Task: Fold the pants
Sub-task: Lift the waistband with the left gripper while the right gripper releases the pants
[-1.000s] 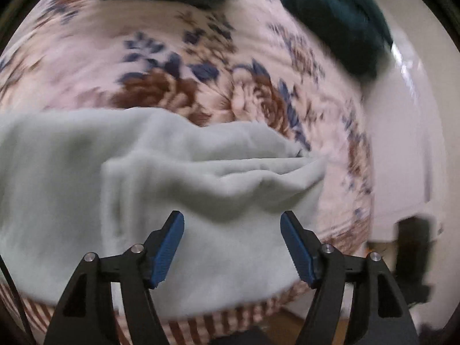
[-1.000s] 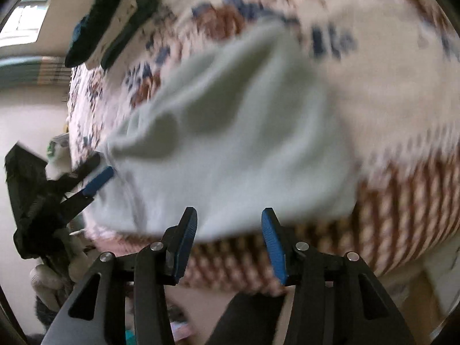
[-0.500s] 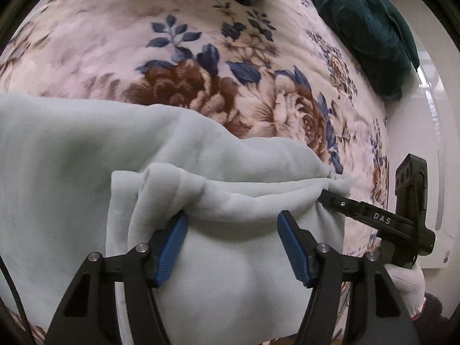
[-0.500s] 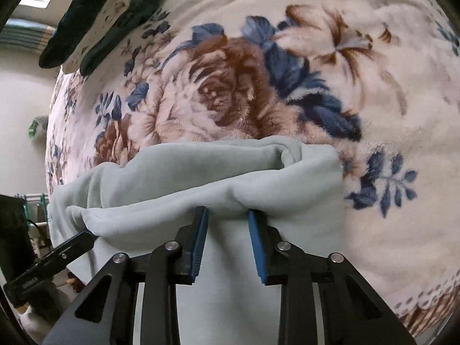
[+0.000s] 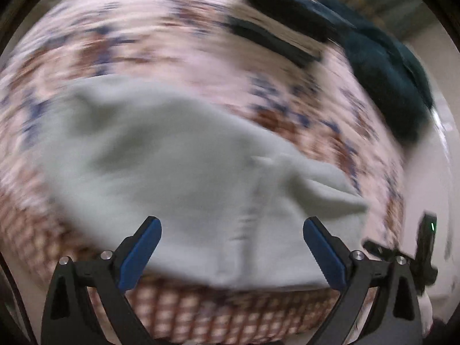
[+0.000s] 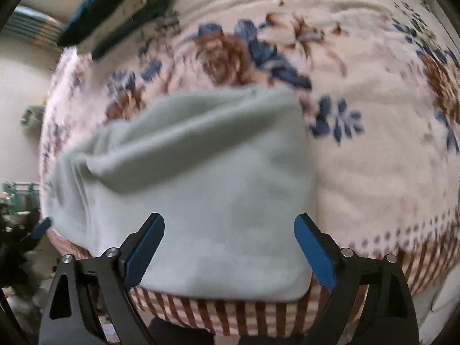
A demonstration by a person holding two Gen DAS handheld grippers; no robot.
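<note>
Both grippers point steeply down over a bed. The left gripper (image 5: 231, 247) hangs above the pants (image 5: 178, 166), its blue pads spread wide and its jaws opening, with nothing pinched between them; the cloth lies below, not pressed by either pad. That view is badly smeared, so fine detail of the fabric is lost. The right gripper (image 6: 228, 244) is in much the same pose, its jaws also opening and standing wide, the pads clear of the cloth underneath.

The pants, pale grey-green and soft, lie in a folded bundle on the blanket (image 6: 373, 155), close to its striped near border. In the right wrist view the bundle has a straight right edge and a loose fold sagging across its upper left part. In the left wrist view the cloth spreads broadly, with a raised ridge running toward its right corner.

The blanket is cream with brown and blue flowers. At its far side sits a stack of clothes (image 5: 287, 37), dark and light layers together, and beside it a dark teal cushion (image 5: 394, 80). No container is visible in either view.
</note>
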